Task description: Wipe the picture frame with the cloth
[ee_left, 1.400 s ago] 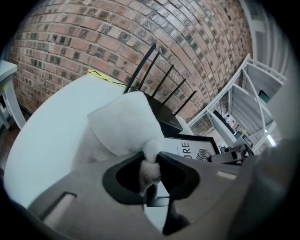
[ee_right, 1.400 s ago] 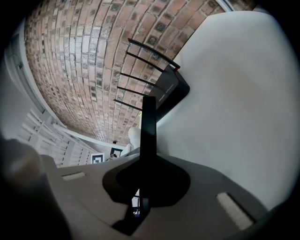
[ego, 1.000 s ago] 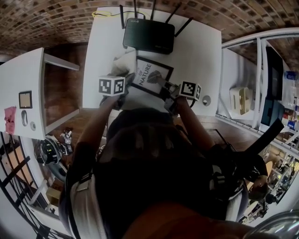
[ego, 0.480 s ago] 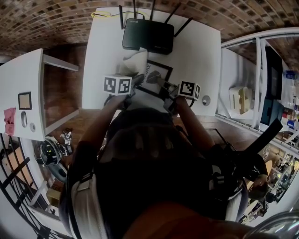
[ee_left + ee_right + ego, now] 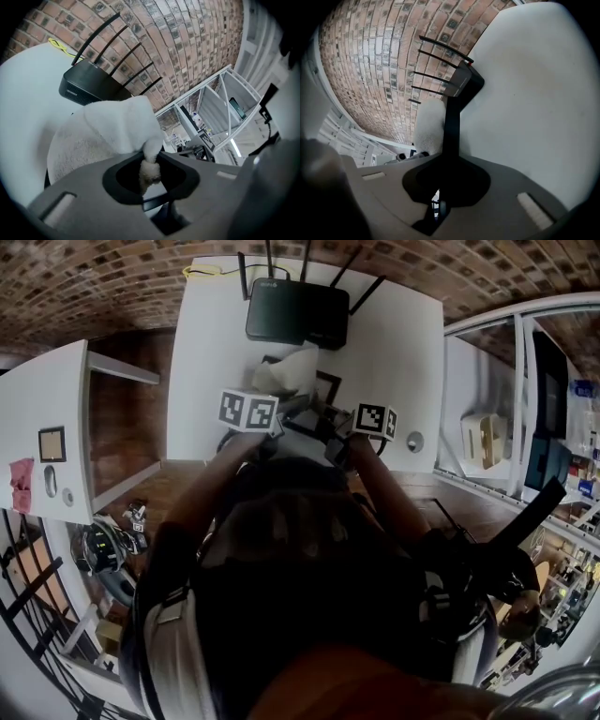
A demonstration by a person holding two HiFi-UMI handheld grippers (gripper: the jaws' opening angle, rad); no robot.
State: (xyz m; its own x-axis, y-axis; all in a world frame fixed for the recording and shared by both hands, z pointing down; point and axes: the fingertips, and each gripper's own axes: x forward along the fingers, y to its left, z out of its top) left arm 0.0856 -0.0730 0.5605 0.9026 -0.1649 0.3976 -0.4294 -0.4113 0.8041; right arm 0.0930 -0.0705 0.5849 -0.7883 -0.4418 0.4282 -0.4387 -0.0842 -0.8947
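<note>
Gripping, left: the left gripper (image 5: 150,176) is closed on a pinched fold of the cloth (image 5: 117,124); the jaws are kept slightly apart by the fabric.
Gripping, right: the right gripper (image 5: 443,180) is shut tight on the lower edge of the frame (image 5: 451,124), whose thin dark rim runs straight up from between the jaws.
Grippers together: both are held close side by side over the near part of the table (image 5: 398,348), left of the pair on the cloth, right on the frame.
Frame: seen edge-on from the right gripper view; from the head view only its dark right corner is shown. Whether its base rests on the table cannot be told.
Cloth: white and fluffy, bunched against the frame's face, so that most of the face is covered; it is seen touching the frame's left side in the right gripper view.
Router: a black router (image 5: 298,310) with raised antennas is stood just beyond the frame, at the table's far edge.
Wall: a brick wall (image 5: 187,37) is seen behind the router.
</note>
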